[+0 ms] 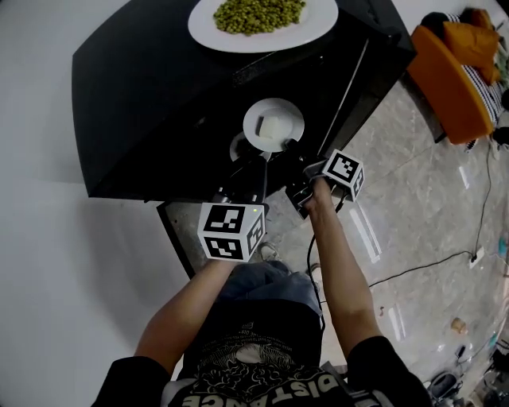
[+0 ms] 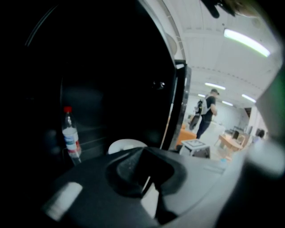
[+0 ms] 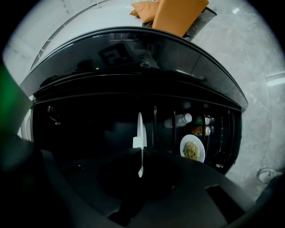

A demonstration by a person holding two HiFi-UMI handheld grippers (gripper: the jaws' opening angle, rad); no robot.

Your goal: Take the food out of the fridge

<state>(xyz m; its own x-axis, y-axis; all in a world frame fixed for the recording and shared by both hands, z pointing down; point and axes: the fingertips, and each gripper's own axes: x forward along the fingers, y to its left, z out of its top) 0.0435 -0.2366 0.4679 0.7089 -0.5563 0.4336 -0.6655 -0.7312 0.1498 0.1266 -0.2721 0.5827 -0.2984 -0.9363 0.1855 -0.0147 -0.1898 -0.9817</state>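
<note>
Small plate (image 1: 253,127): is being held up by the front edge of the black fridge (image 1: 143,95), with a white block (image 1: 273,126) lying on it.
Right gripper (image 1: 293,148): its fingers are squeezing together on the small plate's rim.
Left gripper (image 1: 262,160): its fingers are pinching the near rim too, with a thin white strip showing between them.
Big plate (image 1: 318,28): is sitting on top of the fridge, holding green food (image 1: 258,14).
Bottle (image 2: 70,139): is standing in the dark fridge, wearing a red cap.
</note>
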